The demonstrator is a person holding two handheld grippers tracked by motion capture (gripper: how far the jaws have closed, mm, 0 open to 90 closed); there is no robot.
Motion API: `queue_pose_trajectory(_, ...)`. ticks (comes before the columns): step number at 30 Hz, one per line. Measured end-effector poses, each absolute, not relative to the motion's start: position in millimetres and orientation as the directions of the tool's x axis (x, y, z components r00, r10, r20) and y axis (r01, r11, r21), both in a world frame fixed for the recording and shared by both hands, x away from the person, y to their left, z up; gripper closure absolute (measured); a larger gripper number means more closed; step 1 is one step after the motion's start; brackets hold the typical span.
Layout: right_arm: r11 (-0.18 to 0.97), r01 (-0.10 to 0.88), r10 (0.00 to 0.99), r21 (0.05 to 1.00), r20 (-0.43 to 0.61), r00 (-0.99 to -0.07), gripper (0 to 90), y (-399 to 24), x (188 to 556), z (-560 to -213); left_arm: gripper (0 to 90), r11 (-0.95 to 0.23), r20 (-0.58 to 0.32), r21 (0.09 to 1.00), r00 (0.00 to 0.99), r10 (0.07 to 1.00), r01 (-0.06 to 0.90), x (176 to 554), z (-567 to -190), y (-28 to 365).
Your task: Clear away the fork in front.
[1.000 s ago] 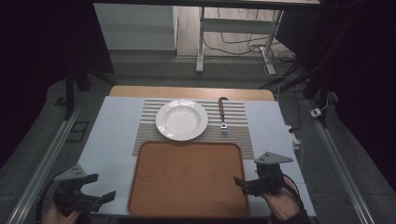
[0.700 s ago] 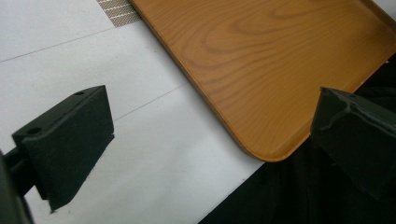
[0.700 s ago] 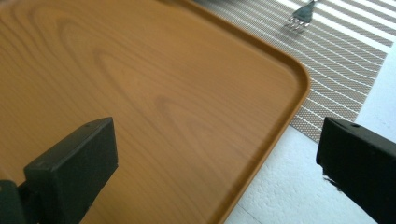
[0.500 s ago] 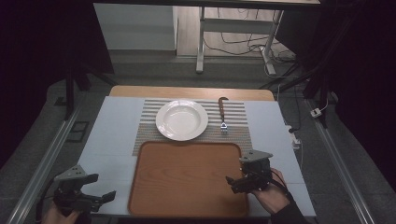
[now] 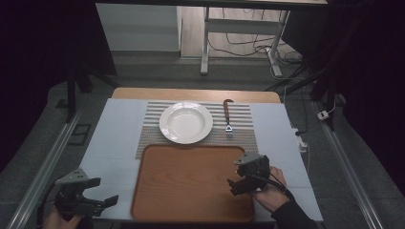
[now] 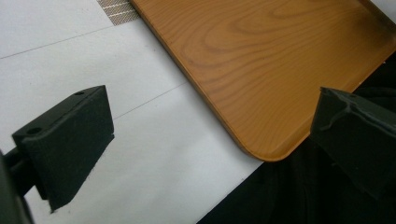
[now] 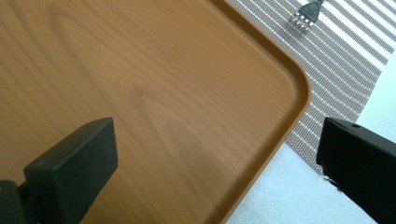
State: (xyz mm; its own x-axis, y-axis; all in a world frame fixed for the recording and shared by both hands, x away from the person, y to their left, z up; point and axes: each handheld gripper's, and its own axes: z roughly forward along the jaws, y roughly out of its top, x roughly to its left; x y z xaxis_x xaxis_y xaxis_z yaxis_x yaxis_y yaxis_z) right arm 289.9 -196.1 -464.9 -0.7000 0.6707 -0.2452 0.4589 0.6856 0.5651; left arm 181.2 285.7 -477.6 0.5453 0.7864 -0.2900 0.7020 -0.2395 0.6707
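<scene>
White tabletop bears a wooden tray point(image 5: 191, 186) — long axis left-right — right gripper point(image 5: 241, 183) above it, left gripper point(image 5: 102, 202) beside, both jaws released.

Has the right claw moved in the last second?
Yes. The right claw went left and forward, from beside the tray's right edge to over it. Its jaws stand open.
</scene>
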Motion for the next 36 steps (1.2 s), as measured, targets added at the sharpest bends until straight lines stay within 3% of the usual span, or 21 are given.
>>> queue_pose_trajectory(22, 0.865, 0.299, 0.484, 0.403, -0.514, -0.708, 0.0, -172, 320, -474, 0.0, -0.240, -0.296, 0.668, 0.548, 0.783, 0.704, 182, -478, 286)
queue_pose_trajectory(36, 0.961, 0.175, 0.275, 0.214, -0.673, -0.687, 1.2, -158, 349, -479, 0.0, -0.242, -0.299, 0.666, 0.549, 0.780, 0.706, 182, -478, 286)
